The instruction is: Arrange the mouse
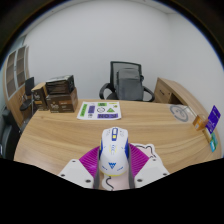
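White mouse point(115, 148) pinched between two fingers point(113, 172), one wooden table point(60, 135), one black chair point(128, 80) beyond

a wooden desk point(60, 135) is spanning the room under a plain white wall point(95, 45). a black office chair point(127, 82) is standing behind its far edge. a second wooden desk point(180, 98) is adjoining beyond it, to one side. shelving point(14, 72) is standing against the wall at the other side. even light is falling across the desk.
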`<state>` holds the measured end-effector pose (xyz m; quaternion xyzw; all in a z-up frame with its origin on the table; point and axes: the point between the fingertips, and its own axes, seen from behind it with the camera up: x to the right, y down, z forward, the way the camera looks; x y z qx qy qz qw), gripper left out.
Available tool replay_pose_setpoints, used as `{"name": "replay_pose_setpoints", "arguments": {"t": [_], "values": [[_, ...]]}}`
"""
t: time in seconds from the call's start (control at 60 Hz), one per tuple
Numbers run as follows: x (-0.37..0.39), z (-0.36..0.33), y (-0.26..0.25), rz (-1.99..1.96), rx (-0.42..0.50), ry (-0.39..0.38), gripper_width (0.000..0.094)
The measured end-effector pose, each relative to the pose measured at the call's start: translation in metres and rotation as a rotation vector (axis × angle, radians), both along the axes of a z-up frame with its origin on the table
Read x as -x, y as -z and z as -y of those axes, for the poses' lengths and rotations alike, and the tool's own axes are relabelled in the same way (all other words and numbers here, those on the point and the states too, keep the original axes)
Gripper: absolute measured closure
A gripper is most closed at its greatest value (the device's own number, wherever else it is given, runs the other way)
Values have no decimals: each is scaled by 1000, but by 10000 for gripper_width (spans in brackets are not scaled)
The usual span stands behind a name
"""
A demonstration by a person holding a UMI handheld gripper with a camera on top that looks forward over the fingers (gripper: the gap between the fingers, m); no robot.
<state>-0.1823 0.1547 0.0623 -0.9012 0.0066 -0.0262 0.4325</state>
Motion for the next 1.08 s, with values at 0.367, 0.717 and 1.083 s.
{"name": "replay_pose_setpoints", "arguments": {"t": [0.367, 0.717, 1.083], "values": [[-58, 18, 69, -134, 90, -28, 514], [-38, 55, 28, -92, 85, -28, 102], [52, 202, -58, -161, -11, 102, 104]]}}
